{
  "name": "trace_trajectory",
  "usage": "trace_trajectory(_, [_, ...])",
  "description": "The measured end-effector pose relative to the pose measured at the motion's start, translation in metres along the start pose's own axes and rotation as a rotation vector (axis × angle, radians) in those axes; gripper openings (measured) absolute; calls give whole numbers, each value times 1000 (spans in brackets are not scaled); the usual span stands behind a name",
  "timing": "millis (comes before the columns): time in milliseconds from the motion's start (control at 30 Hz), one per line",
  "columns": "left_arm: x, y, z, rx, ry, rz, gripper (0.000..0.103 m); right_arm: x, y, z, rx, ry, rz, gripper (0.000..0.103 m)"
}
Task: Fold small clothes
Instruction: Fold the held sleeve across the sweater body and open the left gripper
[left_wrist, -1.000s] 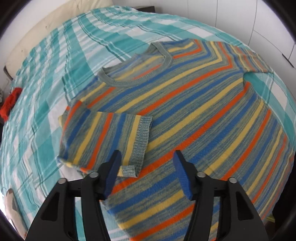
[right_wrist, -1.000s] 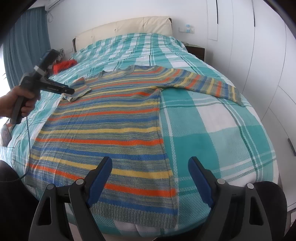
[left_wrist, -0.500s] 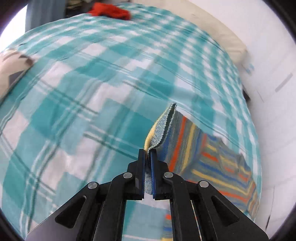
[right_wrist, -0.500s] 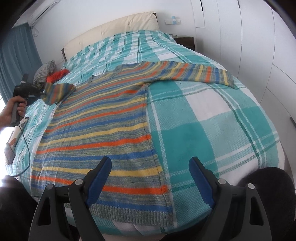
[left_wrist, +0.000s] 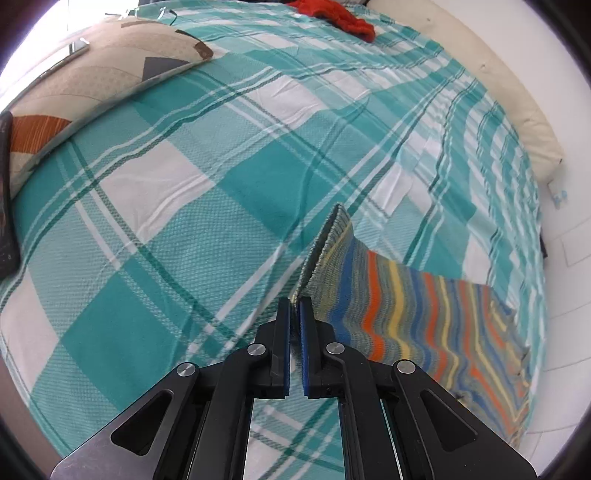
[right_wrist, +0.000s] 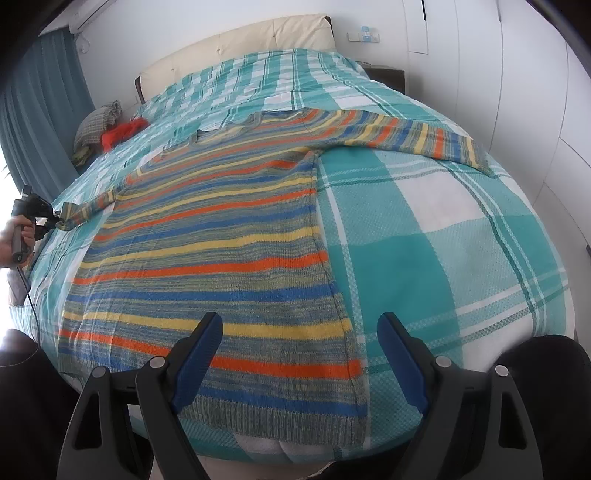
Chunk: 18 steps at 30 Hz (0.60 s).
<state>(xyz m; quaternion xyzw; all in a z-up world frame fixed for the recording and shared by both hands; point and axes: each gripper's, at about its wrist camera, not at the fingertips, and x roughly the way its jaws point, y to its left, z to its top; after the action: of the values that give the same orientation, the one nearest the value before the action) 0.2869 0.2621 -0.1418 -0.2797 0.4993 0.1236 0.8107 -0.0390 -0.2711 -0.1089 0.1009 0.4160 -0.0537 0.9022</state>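
Observation:
A striped knit sweater (right_wrist: 221, 236) in blue, orange, yellow and grey lies flat on the bed, hem toward the right wrist camera. Its right sleeve (right_wrist: 417, 136) lies stretched out to the right. My left gripper (left_wrist: 294, 306) is shut on the cuff of the left sleeve (left_wrist: 369, 295) and holds it pulled out to the sweater's left; it also shows in the right wrist view (right_wrist: 55, 218). My right gripper (right_wrist: 299, 332) is open and empty, just above the hem (right_wrist: 273, 413) near the bed's foot edge.
The bed has a teal and white checked cover (right_wrist: 424, 236). A patterned cushion (left_wrist: 85, 81) and a red cloth (left_wrist: 343, 18) lie to the left side; a dark phone-like slab (left_wrist: 5, 199) sits at the left edge. A cream headboard (right_wrist: 236, 48) and white wardrobe (right_wrist: 535, 74) bound the bed.
My left gripper closed on the folded-in left sleeve cuff and pulled it outward to the left, unfolding the sleeve. My right gripper stayed open near the hem.

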Motion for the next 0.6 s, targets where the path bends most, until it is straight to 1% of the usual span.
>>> trace_trajectory(100, [15, 8, -7, -29, 27, 12, 2, 3, 1, 0, -2, 11, 2, 85])
trace_trajectory(133, [18, 8, -10, -24, 36, -7, 2, 3, 2, -1, -4, 12, 2, 85])
trace_trajectory(200, [19, 10, -14, -29, 47, -82, 5, 2, 3, -1, -9, 10, 1, 85])
trace_trajectory(233, [16, 13, -15, -48, 46, -118, 9, 1, 4, -1, -12, 8, 1, 85])
trace_trajectory(267, [13, 19, -17, -69, 41, -152, 20, 0, 4, -1, -14, 5, 2, 85])
trace_trajectory(300, [9, 24, -18, -85, 35, -185, 28, 0, 4, -1, -16, 4, 2, 85])
trace_trajectory(333, [6, 29, -19, -93, 24, -206, 44, 0, 5, -1, -17, 4, 3, 85])
trace_trajectory(367, [3, 32, -20, -95, 13, -218, 49, 0, 5, -2, -17, 7, 4, 85])
trace_trajectory(400, [2, 34, -22, -89, 11, -233, 49, 2, 6, -2, -17, 11, 6, 85])
trace_trajectory(467, [5, 32, -26, -68, 32, -267, 49, 5, 8, -2, -20, 21, 8, 85])
trace_trajectory(533, [8, 26, -31, -34, 37, -276, 49, 7, 11, -4, -28, 27, 11, 85])
trace_trajectory(567, [9, 23, -34, -16, 35, -263, 36, 7, 12, -4, -34, 29, 10, 85])
trace_trajectory(600, [11, 19, -37, 8, 37, -224, 16, 8, 14, -5, -42, 31, 9, 85])
